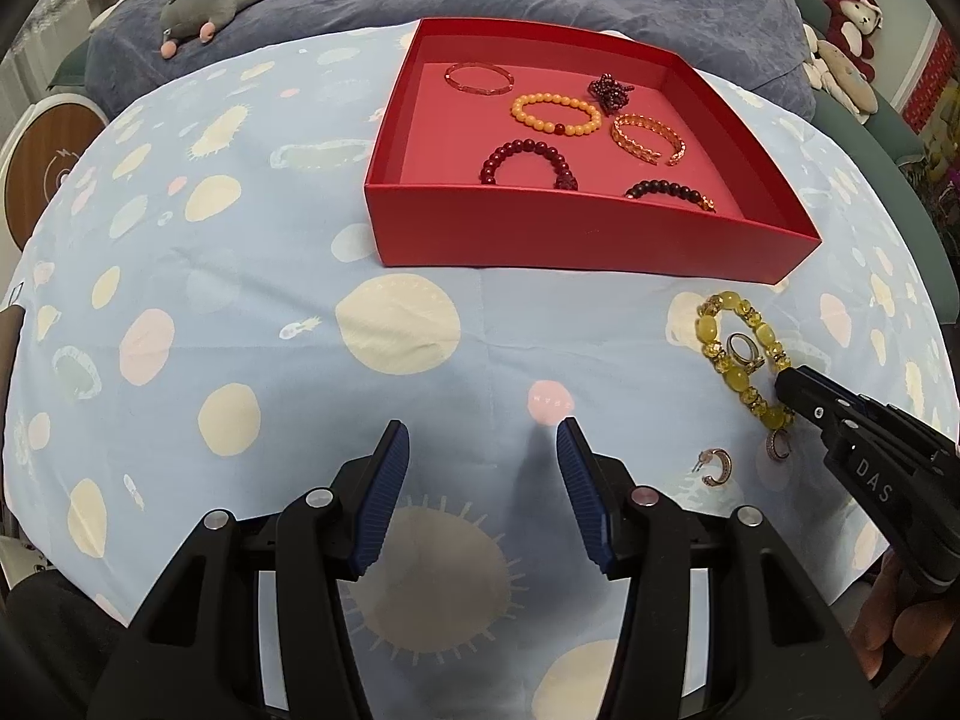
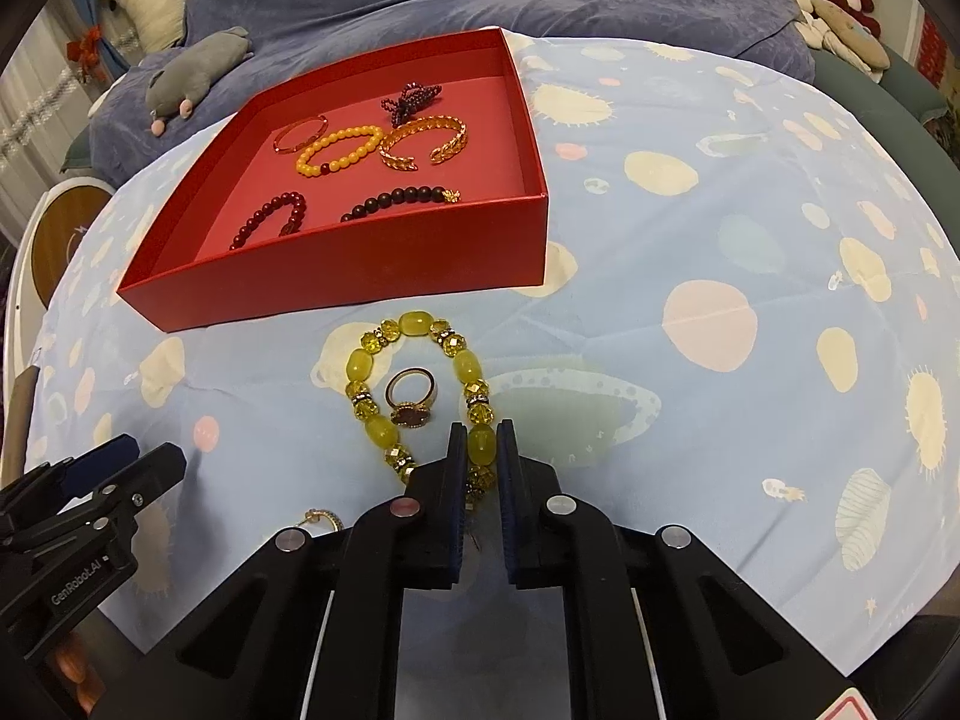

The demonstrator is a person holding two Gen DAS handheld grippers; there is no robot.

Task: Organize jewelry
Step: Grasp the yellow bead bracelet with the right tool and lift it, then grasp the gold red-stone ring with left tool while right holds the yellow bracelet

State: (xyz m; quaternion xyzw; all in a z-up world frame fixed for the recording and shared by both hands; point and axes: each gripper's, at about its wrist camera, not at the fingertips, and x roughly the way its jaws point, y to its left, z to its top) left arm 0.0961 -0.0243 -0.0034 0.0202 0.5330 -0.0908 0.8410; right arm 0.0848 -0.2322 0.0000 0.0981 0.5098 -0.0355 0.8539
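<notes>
Right tongs [image 2: 481, 438] pinched a bead of the yellow bracelet [image 2: 420, 384] on the bench [image 2: 690, 228], just before the red box [image 2: 372, 252]. Left tongs [image 1: 483, 438] hung spread and empty over the cloth nearby.

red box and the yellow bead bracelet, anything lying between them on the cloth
Nothing: in the right wrist view only bare patterned cloth separates the red box from the yellow bead bracelet.

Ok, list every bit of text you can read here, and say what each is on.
"DAS": on the right tool's body, left wrist view; more letters may be hidden.
"GenRobot.AI": on the left tool's body, right wrist view.
Faint print on the cloth's cream and pink circles: too blurred to read.
Red-edged sign at the right wrist view's bottom corner: cut off, unreadable.
</notes>
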